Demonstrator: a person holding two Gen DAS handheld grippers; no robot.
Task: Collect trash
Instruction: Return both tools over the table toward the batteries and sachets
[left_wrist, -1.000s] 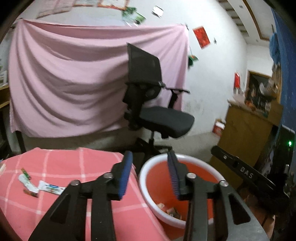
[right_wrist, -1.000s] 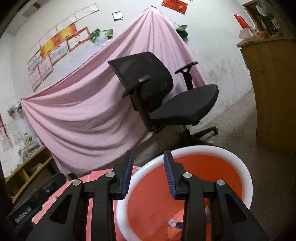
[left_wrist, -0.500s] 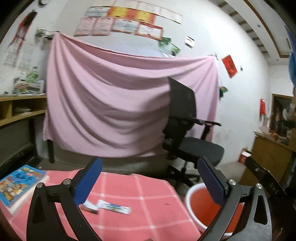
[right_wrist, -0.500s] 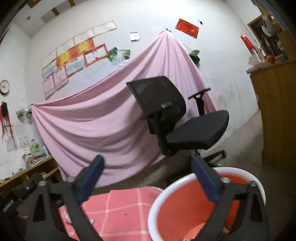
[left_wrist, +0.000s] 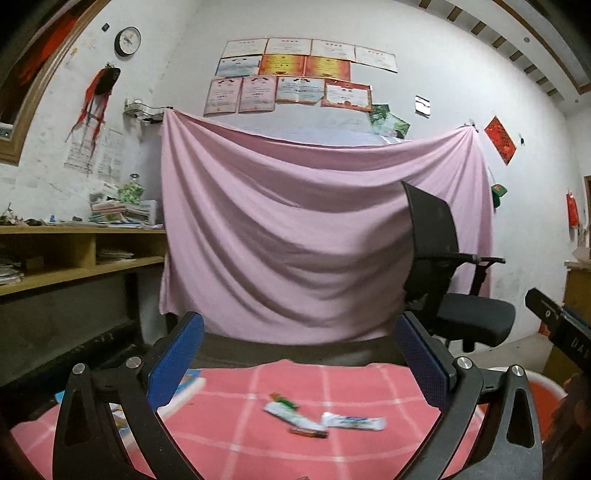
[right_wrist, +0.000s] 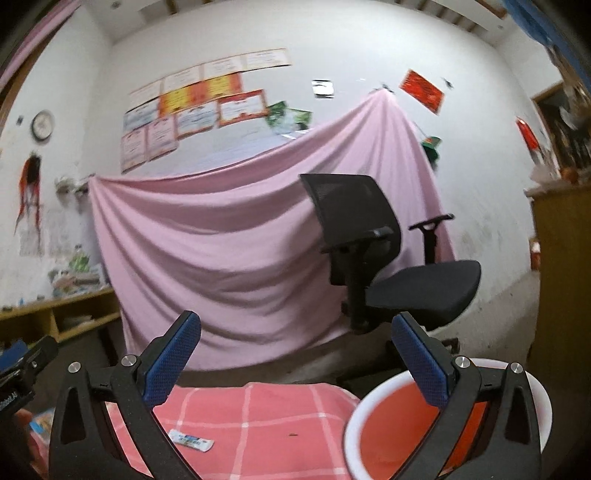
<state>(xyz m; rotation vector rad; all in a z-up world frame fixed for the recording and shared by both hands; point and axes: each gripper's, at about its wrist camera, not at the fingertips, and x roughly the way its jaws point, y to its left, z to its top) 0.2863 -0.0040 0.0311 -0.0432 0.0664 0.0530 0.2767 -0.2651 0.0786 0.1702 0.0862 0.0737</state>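
Observation:
Two wrappers lie on the pink checked tablecloth: a white-and-green one and a white-and-blue one beside it. The white-and-blue wrapper also shows in the right wrist view. My left gripper is wide open and empty, above and short of the wrappers. My right gripper is wide open and empty over the table's right end. The red basin with a white rim stands just right of the table; its rim also shows in the left wrist view.
A black office chair stands behind the basin in front of a pink sheet hung on the wall. A book lies at the table's left. Wooden shelves are at the left, a wooden cabinet at the right.
Both grippers have opened from nearly closed to wide open. Both have swung left, away from over the basin toward the table, so the wrappers now lie ahead of the left gripper.

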